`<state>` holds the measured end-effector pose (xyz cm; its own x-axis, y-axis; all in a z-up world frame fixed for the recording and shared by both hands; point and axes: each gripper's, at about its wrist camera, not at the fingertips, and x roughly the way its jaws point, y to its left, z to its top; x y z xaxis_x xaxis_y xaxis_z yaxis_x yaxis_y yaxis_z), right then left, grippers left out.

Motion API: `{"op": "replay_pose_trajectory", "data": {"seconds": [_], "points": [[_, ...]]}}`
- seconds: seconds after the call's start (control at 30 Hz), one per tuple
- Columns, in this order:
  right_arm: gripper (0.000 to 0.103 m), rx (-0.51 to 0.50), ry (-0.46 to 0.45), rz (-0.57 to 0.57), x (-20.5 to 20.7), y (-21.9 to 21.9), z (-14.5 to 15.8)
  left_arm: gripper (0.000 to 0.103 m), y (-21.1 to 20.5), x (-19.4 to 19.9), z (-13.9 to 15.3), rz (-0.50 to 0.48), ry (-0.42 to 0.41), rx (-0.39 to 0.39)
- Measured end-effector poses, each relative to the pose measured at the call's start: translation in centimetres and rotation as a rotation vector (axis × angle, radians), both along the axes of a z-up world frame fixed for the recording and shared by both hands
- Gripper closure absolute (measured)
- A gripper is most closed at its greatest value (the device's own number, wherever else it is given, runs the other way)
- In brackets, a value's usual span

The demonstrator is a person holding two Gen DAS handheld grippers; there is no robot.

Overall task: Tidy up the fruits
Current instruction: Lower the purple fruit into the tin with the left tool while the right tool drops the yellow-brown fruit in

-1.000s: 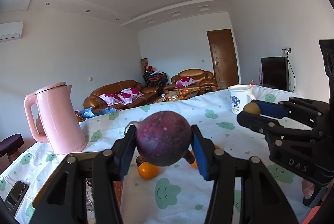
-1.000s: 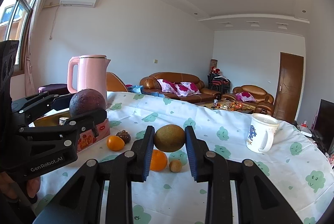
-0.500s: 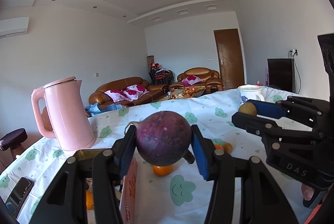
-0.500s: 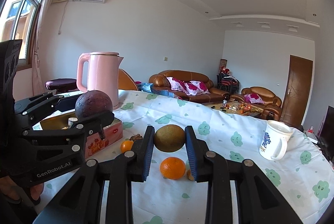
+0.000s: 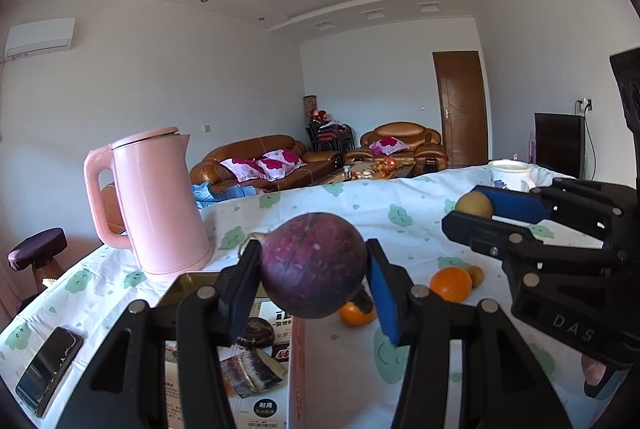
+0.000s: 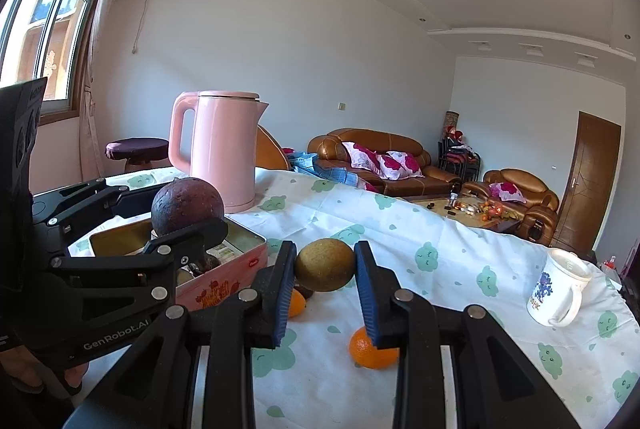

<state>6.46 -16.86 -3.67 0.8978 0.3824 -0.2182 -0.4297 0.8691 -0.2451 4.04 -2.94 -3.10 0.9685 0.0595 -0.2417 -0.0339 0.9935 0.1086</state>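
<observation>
- The purple fruit [image 5: 313,265] is clamped between the left gripper's [image 5: 314,283] blue pads, held above the near edge of the open pink tin [image 6: 224,271]
- The brown-green fruit [image 6: 325,264] is pinched in the right gripper [image 6: 325,289], above the tablecloth [image 6: 440,249]; an orange [image 6: 370,348] lies below it
- A second orange [image 5: 356,313] lies just beside the tin; the pink kettle [image 5: 158,203] stands behind the tin
- Bare cloth stretches to the mug [image 6: 558,293] near the far edge
</observation>
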Motion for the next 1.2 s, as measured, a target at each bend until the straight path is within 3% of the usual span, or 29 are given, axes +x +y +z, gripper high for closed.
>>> {"op": "replay_pose_trajectory", "data": {"seconds": [0.6, 1.2], "points": [[0.072, -0.057, 0.021, 0.108, 0.4, 6.2, -0.1, 0.050, 6.1, -0.8, 0.0, 0.126, 0.030, -0.042], [0.072, -0.096, 0.026, 0.179, -0.4, 10.2, -0.7, 0.050, 9.3, -2.4, -0.4, 0.203, 0.052, -0.035]]}}
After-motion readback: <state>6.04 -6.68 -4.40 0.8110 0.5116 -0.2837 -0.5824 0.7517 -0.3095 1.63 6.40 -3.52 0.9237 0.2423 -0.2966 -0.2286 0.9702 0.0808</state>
